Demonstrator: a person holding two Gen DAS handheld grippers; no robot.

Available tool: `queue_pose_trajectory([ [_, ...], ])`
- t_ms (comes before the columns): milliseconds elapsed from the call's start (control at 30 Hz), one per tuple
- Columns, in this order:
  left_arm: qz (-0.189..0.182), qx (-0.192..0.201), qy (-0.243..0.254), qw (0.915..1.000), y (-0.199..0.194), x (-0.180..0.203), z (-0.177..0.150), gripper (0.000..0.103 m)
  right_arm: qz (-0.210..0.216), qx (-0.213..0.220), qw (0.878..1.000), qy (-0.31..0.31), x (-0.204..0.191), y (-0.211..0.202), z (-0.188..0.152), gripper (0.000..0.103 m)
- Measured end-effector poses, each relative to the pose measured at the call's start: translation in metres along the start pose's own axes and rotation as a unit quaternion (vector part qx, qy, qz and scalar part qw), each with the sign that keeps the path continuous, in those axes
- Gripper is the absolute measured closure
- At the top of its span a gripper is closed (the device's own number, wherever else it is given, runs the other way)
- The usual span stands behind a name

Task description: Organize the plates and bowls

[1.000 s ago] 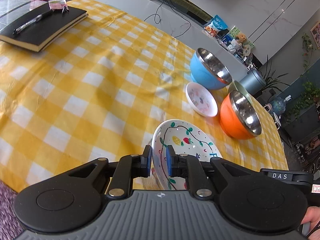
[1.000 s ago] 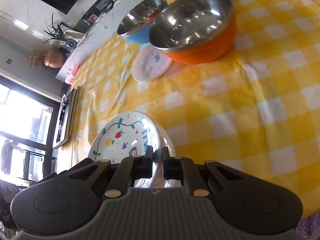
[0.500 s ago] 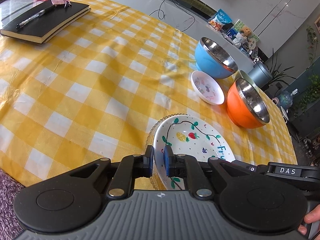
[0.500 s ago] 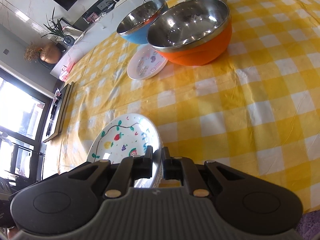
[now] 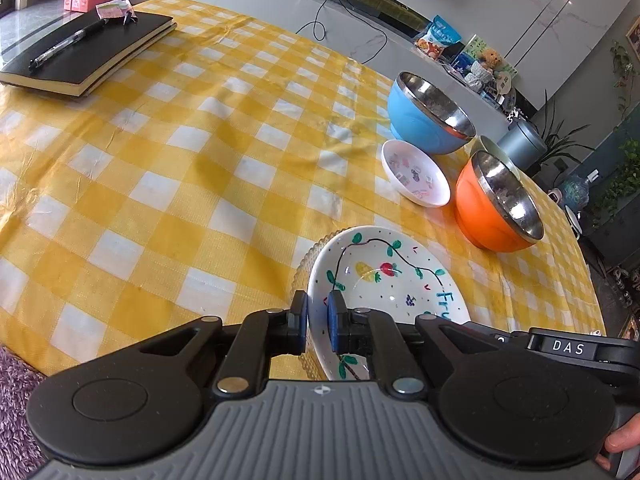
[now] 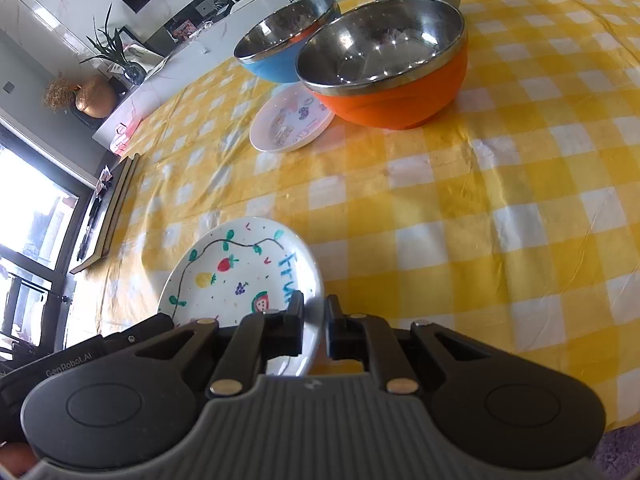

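Painted plate (image 5: 394, 276) rim sits clamped between both hand-held grippers' jaws.

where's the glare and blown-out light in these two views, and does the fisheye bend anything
Left wrist view: even light, small highlights inside the blue bowl and orange bowl; the checks of the tablecloth curve toward the edges. Right wrist view: the window at left is blown out white, bright specks glint inside the orange bowl, and the painted plate catches sun; the table edge bows.
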State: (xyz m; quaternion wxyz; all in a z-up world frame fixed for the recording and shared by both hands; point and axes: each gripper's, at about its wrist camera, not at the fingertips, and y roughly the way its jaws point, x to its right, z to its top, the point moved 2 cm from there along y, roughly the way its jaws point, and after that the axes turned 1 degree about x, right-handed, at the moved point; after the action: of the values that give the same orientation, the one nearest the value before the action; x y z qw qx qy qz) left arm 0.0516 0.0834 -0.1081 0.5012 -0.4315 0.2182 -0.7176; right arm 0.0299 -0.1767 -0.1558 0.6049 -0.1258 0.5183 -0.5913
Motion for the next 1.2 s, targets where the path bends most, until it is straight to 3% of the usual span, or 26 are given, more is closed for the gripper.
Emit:
queue_pose_trajectory([
  [700,0.046,0.004,0.056,0.9974,0.003,0.020,-0.003,0.087,0.005,0.014,1.000,0.006,0.003,-0.002,-0.004,0.095],
  [1200,0.087,0.003,0.125,0.9884,0.007,0.039,-0.007,0.085,0.004,0.022,1.000,0.006,0.004,-0.004,-0.005,0.095],
])
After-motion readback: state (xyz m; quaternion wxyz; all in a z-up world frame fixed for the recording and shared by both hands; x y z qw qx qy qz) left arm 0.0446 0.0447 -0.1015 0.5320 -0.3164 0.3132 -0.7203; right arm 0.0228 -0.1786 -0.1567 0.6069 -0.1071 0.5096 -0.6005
